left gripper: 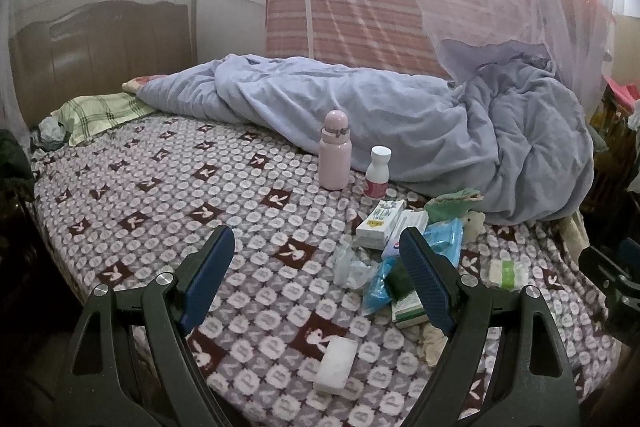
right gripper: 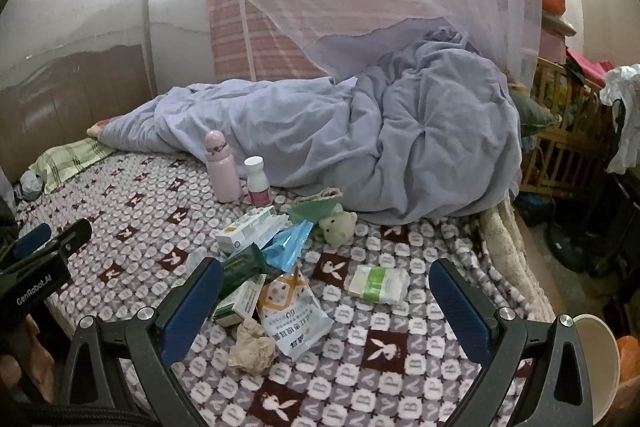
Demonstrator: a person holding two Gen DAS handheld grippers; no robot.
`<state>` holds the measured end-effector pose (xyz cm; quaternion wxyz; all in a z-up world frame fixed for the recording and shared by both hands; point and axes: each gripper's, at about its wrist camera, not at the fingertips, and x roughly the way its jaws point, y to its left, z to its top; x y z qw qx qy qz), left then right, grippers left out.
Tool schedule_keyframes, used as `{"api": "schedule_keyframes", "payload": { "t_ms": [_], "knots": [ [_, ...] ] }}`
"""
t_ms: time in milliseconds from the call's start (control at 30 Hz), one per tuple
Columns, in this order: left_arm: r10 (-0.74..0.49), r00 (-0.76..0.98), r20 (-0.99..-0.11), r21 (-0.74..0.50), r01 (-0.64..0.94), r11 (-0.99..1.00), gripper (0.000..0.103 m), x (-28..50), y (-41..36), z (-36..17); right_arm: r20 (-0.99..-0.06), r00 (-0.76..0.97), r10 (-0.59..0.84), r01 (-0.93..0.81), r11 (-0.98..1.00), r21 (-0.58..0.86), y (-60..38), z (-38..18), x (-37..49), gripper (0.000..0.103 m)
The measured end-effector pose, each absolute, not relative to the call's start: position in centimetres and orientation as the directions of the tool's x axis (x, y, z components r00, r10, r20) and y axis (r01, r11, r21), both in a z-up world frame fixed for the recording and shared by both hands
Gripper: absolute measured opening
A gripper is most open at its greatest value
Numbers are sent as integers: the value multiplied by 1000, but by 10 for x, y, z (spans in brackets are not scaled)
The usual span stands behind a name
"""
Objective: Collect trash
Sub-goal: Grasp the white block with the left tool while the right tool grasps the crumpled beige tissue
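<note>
**Both claws wide over the litter: start with the loose, light pieces**

The trash lies in a loose heap on the bed (right gripper: 360, 367), on the patterned blanket in front of the rumpled grey-blue duvet (right gripper: 400, 147). The left claw (left gripper: 316, 267) hangs above the blanket with its fingers spread wide and nothing between them; the right claw (right gripper: 326, 303) is just as wide and also empty, poised right over the near edge of the heap.

Closest to the right claw are the crumpled tissue (right gripper: 252, 347) and the flat white snack wrapper (right gripper: 294, 319), which touch each other. The tissue looks like the easiest first pick: it is bulky, soft and stands clear on its near side. A good approach is to come down straight, one finger on each side of the wad, and close until it compresses. The wrapper lies flat and will likely slide, so pinching a raised edge should work better than pressing on it.

Behind these sit a green-and-white box (right gripper: 236, 307), a dark green packet (right gripper: 240, 271) and blue plastic wrapping (right gripper: 288, 247), overlapping; lifting one may drag another. The tissue pack (right gripper: 378, 283) lies apart to the right.

The pink bottle (right gripper: 222, 167), the white medicine bottle (right gripper: 258, 183) and the small plush toy (right gripper: 338, 227) are probably not trash and stand near enough to be knocked. No bin is clearly visible; a pale round rim at the right edge of the right wrist view cannot be identified.
</note>
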<state>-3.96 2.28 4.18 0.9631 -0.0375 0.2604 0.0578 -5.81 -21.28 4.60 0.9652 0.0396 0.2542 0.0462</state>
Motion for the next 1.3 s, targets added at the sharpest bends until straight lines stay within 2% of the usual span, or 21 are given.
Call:
{"api": "schedule_keyframes", "payload": {
  "t_ms": [267, 400, 600, 767, 867, 900, 1000, 1167, 1200, 1300],
  "knots": [
    [95, 837, -538, -36, -136, 990, 84, -32, 26, 30, -519, 848, 110, -84, 994, 73, -208, 35, -51, 102],
    [94, 823, -561, -25, -130, 991, 84, -28, 29, 22, -567, 816, 116, -88, 993, 77, -212, 29, -46, 102],
    [74, 769, -635, 29, -71, 997, 84, -24, 38, 0, -666, 728, 160, -127, 987, 98, -216, 2, -33, 102],
    [3, 699, -716, 18, 14, 1000, 84, -28, 43, -27, -703, 666, 248, -210, 967, 142, -205, -25, -32, 102],
    [-48, 651, -758, -19, 51, 999, 84, -29, 41, -43, -739, 611, 284, -251, 955, 159, -190, -43, -26, 92],
    [-62, 635, -770, -28, 63, 998, 84, -28, 39, -49, -750, 589, 301, -264, 949, 174, -184, -50, -22, 84],
    [-71, 600, -797, -26, 82, 996, 84, -24, 32, -65, -778, 518, 356, -288, 929, 233, -170, -74, -9, 69],
    [-73, 555, -829, -20, 100, 995, 83, -9, 23, -85, -801, 439, 407, -305, 906, 293, -157, -100, 10, 65],
    [-76, 548, -833, -22, 104, 994, 80, -6, 22, -89, -804, 426, 415, -307, 902, 303, -155, -104, 13, 61],
    [-76, 503, -861, -25, 106, 994, 60, 6, 18, -105, -820, 388, 420, -295, 900, 322, -154, -119, 23, 50]
  ]
}}
